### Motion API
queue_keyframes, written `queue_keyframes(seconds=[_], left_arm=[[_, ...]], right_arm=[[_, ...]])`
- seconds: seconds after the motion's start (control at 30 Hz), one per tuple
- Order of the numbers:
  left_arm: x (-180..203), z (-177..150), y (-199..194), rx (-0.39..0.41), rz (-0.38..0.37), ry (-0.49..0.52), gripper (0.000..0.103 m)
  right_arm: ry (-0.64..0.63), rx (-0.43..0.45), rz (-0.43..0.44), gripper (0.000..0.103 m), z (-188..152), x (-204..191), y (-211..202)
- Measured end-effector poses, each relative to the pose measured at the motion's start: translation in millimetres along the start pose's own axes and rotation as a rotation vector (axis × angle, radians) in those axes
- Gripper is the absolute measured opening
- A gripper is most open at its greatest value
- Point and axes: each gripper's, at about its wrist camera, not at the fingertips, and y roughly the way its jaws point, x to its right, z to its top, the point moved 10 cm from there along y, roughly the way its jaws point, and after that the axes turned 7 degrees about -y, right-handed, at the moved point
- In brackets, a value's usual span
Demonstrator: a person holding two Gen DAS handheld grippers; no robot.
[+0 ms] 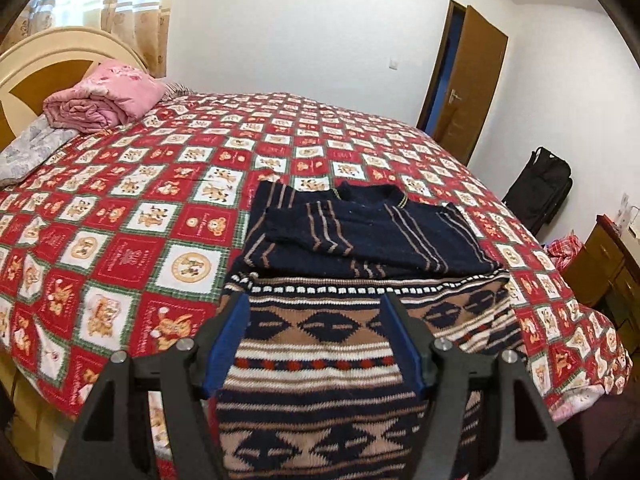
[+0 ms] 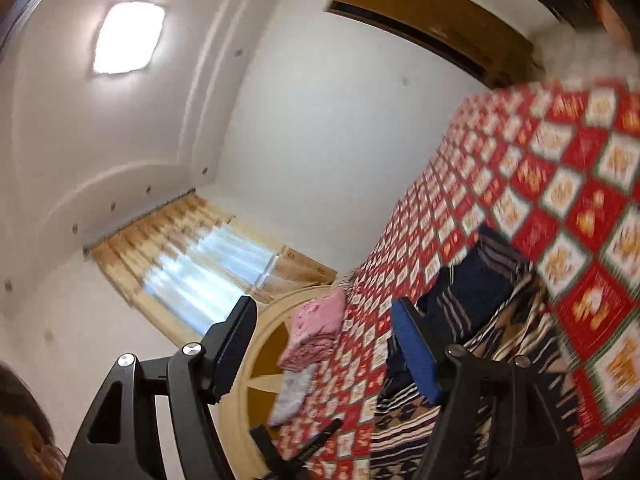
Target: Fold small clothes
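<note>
The bed [image 1: 132, 208] filled most of the room, spread with a red teddy-bear quilt. At its near edge lay the sweater [image 1: 320, 344], a thick patterned knit, its dark upper part and sleeves folded onto the body and its hem hanging over the side. It looked soft, limp and fairly weighty, likely to sag and stretch unless taken by two corners of the hem or a folded edge. The left hand-held gripper [image 1: 316, 332] hung above it, jaws apart, empty. The right hand-held gripper [image 2: 324, 340] pointed away, tilted, jaws also apart, holding nothing.
</note>
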Motion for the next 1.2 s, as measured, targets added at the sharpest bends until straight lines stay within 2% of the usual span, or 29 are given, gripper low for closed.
queue_keyframes(seconds=[0.07, 0.1, 0.27, 0.37, 0.43, 0.5, 0.6, 0.73, 0.87, 0.93, 1.03, 1.2], left_arm=[[-4.5, -3.1, -10.7, 0.010, 0.009, 0.016, 0.071], [-7.2, -5.4, -16.3, 0.014, 0.017, 0.027, 0.075], [-25.8, -20.4, -38.5, 0.043, 0.056, 0.084, 0.081], [-33.1, -35.9, -37.1, 0.024, 0.080, 0.095, 0.081], [-33.4, -46.3, -32.3, -0.002, 0.086, 0.102, 0.081], [-29.6, -57.5, -27.9, -0.029, 0.086, 0.109, 0.081], [-23.5, -70.4, -23.2, -0.057, 0.065, 0.105, 0.081], [-23.5, -89.8, -12.7, -0.105, 0.061, 0.087, 0.081], [-23.8, -105.6, -5.4, -0.150, 0.068, 0.066, 0.081], [-20.7, -109.6, -3.8, -0.158, 0.068, 0.077, 0.081], [-21.6, -114.7, -0.6, -0.165, 0.084, 0.090, 0.081], [-34.5, -121.3, 7.0, -0.181, 0.111, 0.036, 0.081]], right_arm=[[-0.088, -0.067, -0.136, 0.071, 3.1, -4.9, -10.4], [-0.126, -0.103, -0.194, 0.071, 2.4, -4.9, -15.4], [-0.255, -0.269, -0.400, 0.071, -8.3, 9.7, -52.0], [-0.256, -0.338, -0.543, 0.071, -26.4, 42.6, -82.4], [-0.208, -0.390, -0.582, 0.071, -44.2, 66.4, -93.5], [-0.179, -0.461, -0.610, 0.071, -62.5, 83.7, -97.2], [-0.205, -0.613, -0.619, 0.071, -105.7, 105.6, -86.6], [-0.248, -0.696, -0.648, 0.071, -155.4, 133.7, -64.8], [-0.127, -0.759, -0.639, 0.071, -203.9, 170.6, -50.3], [-0.107, -0.797, -0.656, 0.071, -224.0, 182.1, -47.0], [-0.104, -0.799, -0.650, 0.071, -234.2, 187.4, -44.2], [-0.158, -0.718, -0.607, 0.071, -220.7, 179.6, -28.2]])
